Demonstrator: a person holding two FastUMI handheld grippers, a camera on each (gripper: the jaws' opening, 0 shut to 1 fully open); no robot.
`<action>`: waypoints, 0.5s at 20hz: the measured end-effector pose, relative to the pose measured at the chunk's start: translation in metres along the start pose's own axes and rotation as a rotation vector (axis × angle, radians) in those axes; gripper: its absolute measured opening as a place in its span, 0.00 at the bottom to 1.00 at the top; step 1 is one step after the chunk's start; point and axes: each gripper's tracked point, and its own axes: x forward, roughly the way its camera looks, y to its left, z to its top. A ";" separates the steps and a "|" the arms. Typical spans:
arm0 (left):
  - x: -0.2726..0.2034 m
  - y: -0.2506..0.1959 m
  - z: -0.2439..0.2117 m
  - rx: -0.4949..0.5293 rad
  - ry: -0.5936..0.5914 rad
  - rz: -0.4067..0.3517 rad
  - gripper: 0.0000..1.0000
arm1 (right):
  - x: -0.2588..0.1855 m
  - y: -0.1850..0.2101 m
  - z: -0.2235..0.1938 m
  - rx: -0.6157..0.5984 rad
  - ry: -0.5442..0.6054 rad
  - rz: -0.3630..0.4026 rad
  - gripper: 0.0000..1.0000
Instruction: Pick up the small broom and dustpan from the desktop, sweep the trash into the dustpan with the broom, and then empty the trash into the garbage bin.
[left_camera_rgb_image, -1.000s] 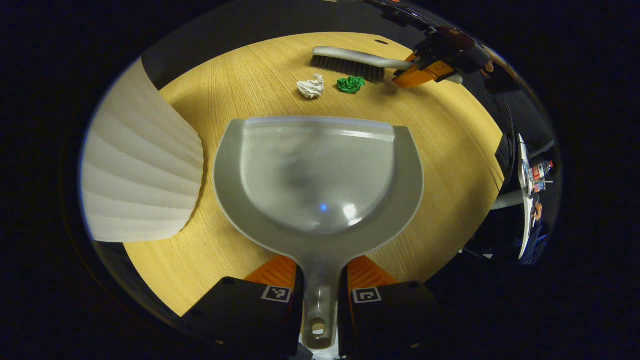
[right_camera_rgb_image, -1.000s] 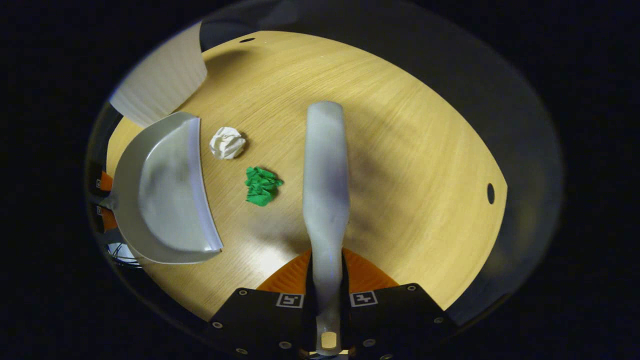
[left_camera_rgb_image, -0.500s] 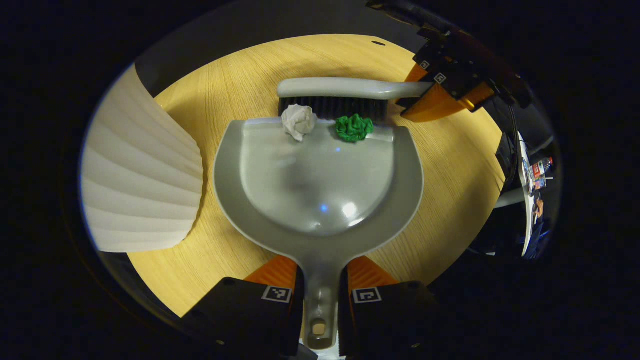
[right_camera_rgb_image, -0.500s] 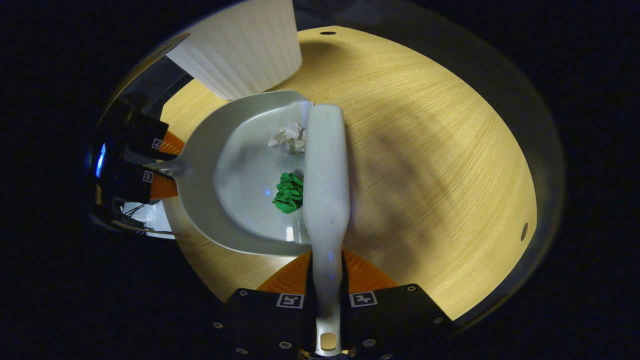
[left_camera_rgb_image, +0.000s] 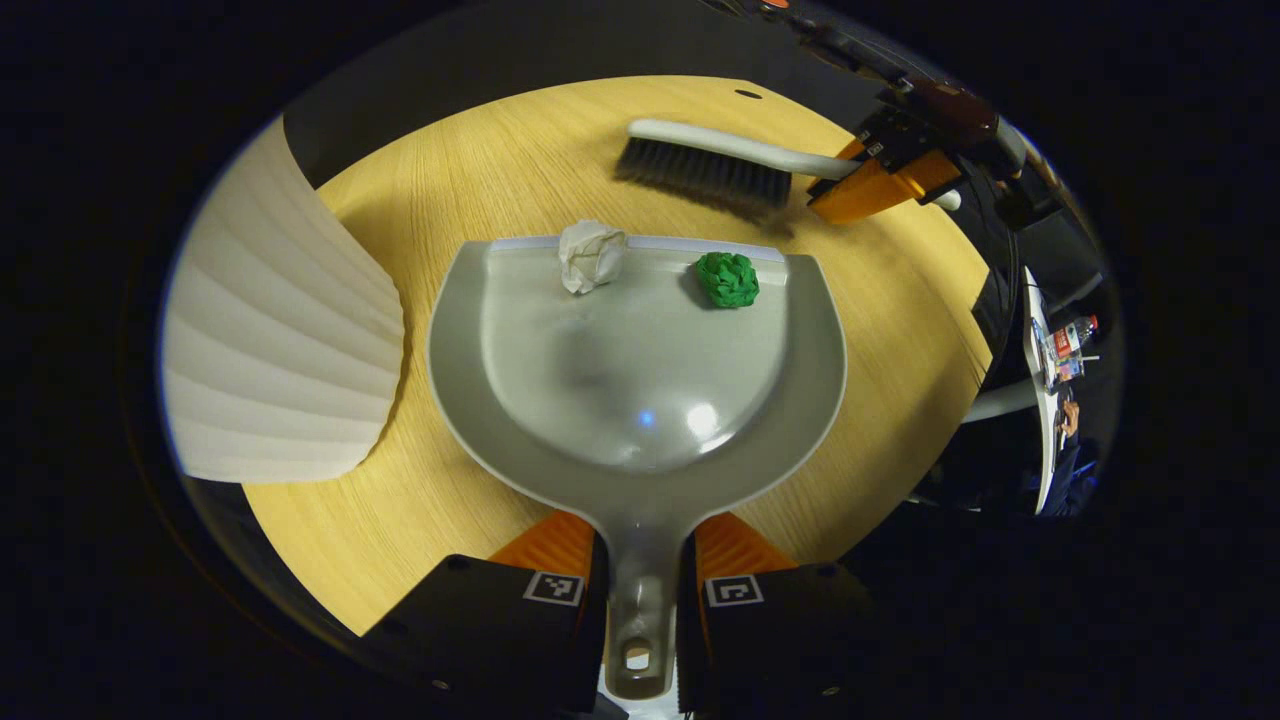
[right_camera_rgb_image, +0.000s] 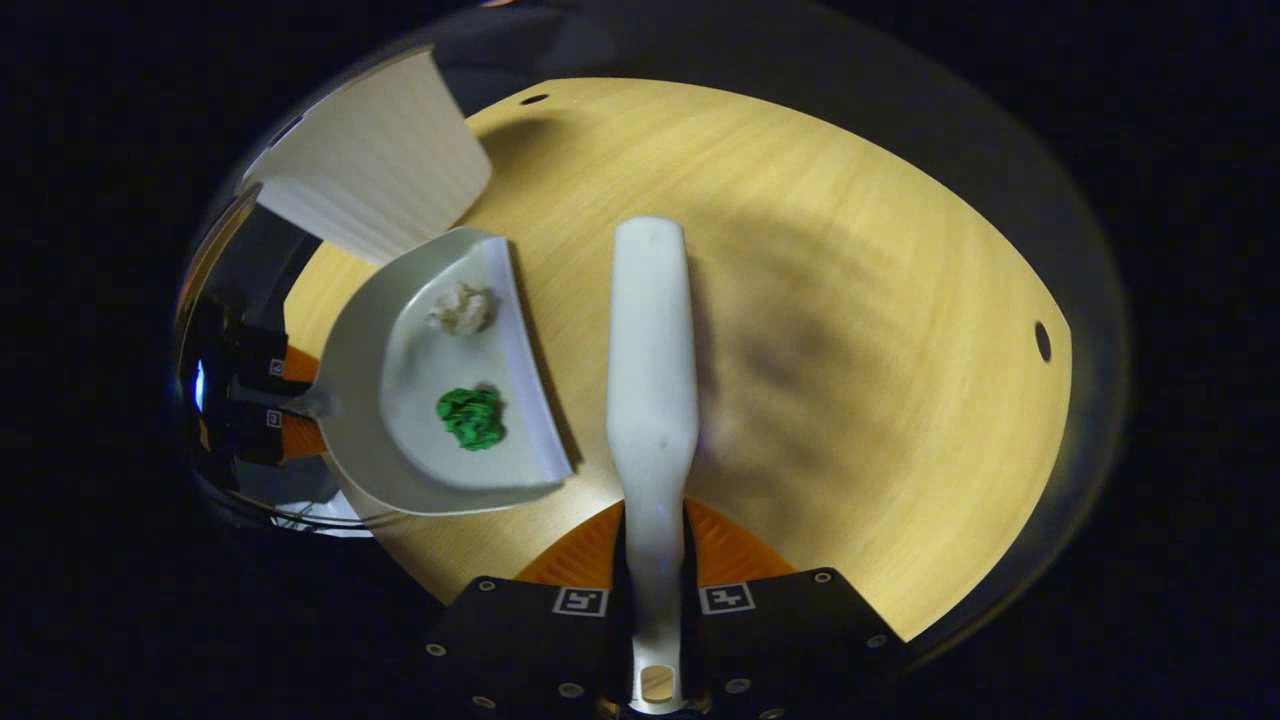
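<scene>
- The left gripper (left_camera_rgb_image: 640, 570) is sitting at the near edge of the wooden desktop (left_camera_rgb_image: 480, 170), both fingers clamping the dustpan (left_camera_rgb_image: 640, 400) by its handle, one on each side.
- The dustpan is lying flat on the desktop with its open lip pointing away toward the far side.
- Both trash bits are sitting inside the pan, just past the lip: the white paper wad (left_camera_rgb_image: 592, 255) toward the left and partly overlapping the lip edge, the green paper wad (left_camera_rgb_image: 728, 279) toward the right, fully inside.
- The right gripper (right_camera_rgb_image: 655, 570) is squeezing the broom (right_camera_rgb_image: 652, 360) by its handle, fingers tight against both sides.
- In the left gripper view the broom (left_camera_rgb_image: 715, 165) is hanging out beyond the pan's lip, far right, bristles pointing down at the desktop; can't tell if they're touching the wood.
- The broom is clear of the dustpan, with bare desktop showing between them.
- The white ribbed garbage bin (left_camera_rgb_image: 280, 350) is standing just left of the dustpan, close to its left rim.
- In the right gripper view the dustpan (right_camera_rgb_image: 360, 420) is off to the left of the broom, both wads sitting in it.
</scene>
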 end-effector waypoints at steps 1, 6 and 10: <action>-0.005 0.000 0.000 0.007 -0.007 -0.005 0.30 | 0.000 -0.008 -0.009 0.033 0.003 -0.021 0.18; -0.050 -0.006 0.000 0.060 -0.036 -0.030 0.30 | -0.005 -0.018 -0.040 0.105 0.023 -0.169 0.18; -0.098 -0.018 0.004 0.135 -0.048 -0.040 0.30 | 0.013 -0.003 -0.042 0.162 0.028 -0.146 0.18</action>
